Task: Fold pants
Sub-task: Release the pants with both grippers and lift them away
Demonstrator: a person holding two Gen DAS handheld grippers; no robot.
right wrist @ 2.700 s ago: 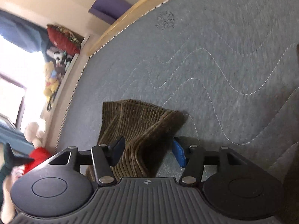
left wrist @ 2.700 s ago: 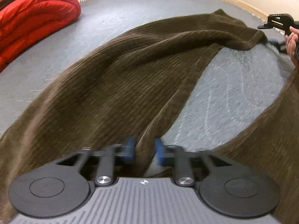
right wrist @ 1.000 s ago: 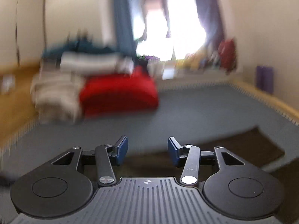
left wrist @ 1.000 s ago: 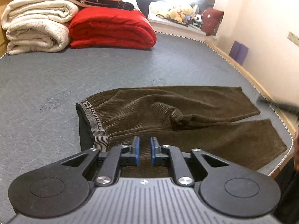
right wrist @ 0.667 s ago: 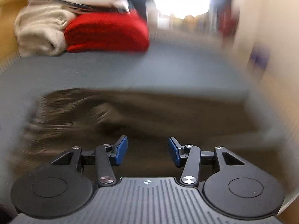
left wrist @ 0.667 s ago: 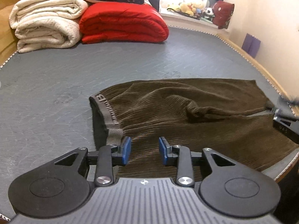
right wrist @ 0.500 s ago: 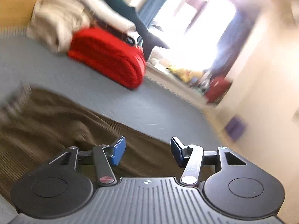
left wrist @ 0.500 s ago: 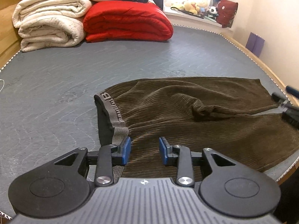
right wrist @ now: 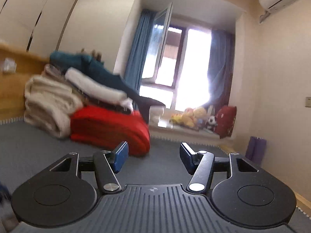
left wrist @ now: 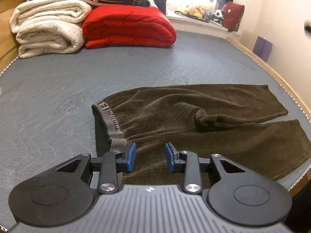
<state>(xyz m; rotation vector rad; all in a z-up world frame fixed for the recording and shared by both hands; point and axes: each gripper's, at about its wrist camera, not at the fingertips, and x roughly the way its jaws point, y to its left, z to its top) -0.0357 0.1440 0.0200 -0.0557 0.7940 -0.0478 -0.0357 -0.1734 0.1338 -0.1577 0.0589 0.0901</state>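
Over the grey mattress [left wrist: 58, 81] I'm hovering both grippers, left gripper [left wrist: 149, 159] and right gripper [right wrist: 153, 158], jaws released and empty, eyeing the soft, floppy corduroy pants [left wrist: 194, 120] lying flat, judging the waistband [left wrist: 110, 120] the firmest hold.

Dark olive-brown ribbed corduroy pants [left wrist: 204, 124] with a grey lettered waistband [left wrist: 110, 120] lie on a grey quilted bed [left wrist: 58, 89]. Behind the pants: a red quilt [left wrist: 128, 27] and cream blankets [left wrist: 48, 29].

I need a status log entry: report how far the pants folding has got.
Done: brown pants lie spread on the grey mattress, legs side by side. In hand: nothing; left gripper and right gripper have open, empty jaws, the right aimed off the pants. Left: every fold.
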